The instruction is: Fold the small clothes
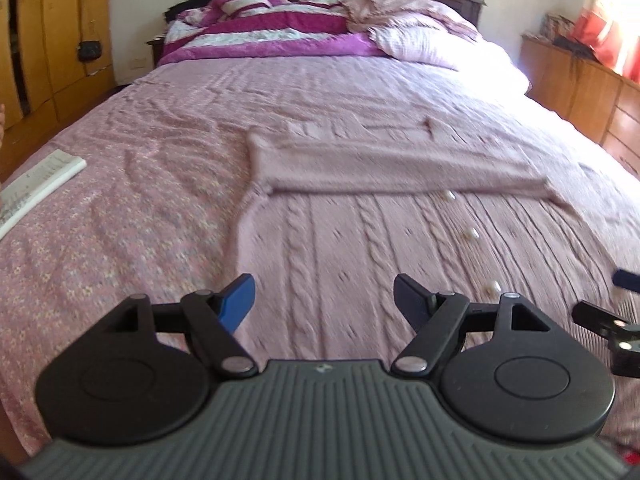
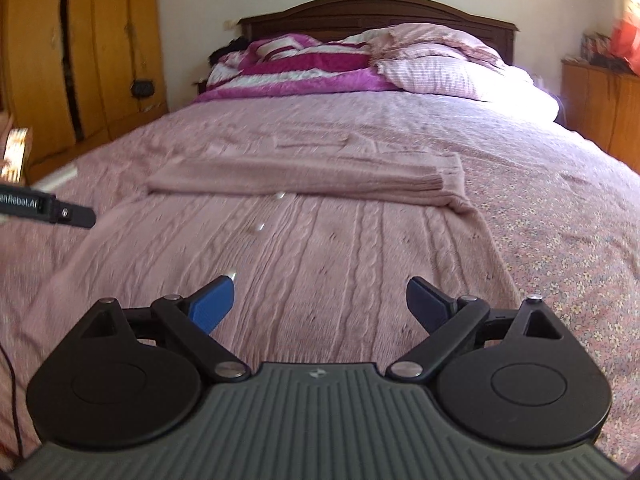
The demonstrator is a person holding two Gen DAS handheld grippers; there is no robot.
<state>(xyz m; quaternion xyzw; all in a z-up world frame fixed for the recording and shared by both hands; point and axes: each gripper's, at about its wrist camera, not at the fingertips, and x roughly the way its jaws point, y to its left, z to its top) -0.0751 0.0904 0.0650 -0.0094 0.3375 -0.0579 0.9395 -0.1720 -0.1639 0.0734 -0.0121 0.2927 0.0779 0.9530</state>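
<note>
A pink cable-knit cardigan (image 1: pixel 360 232) with pearl buttons (image 1: pixel 474 234) lies flat on the bed, both sleeves folded across its chest (image 1: pixel 380 168). It also shows in the right wrist view (image 2: pixel 320 240). My left gripper (image 1: pixel 324 300) is open and empty, just above the cardigan's near hem on its left half. My right gripper (image 2: pixel 320 304) is open and empty above the hem on the right half. The right gripper's edge shows in the left wrist view (image 1: pixel 608 320); the left gripper's edge shows in the right wrist view (image 2: pixel 48 206).
A pink floral bedspread (image 1: pixel 140 208) covers the bed. A magenta striped blanket (image 1: pixel 272 28) and pillows (image 1: pixel 420 40) lie at the headboard. A white booklet (image 1: pixel 36 184) lies on the bed's left edge. Wooden wardrobes (image 1: pixel 52 32) stand left, a dresser (image 1: pixel 580 84) right.
</note>
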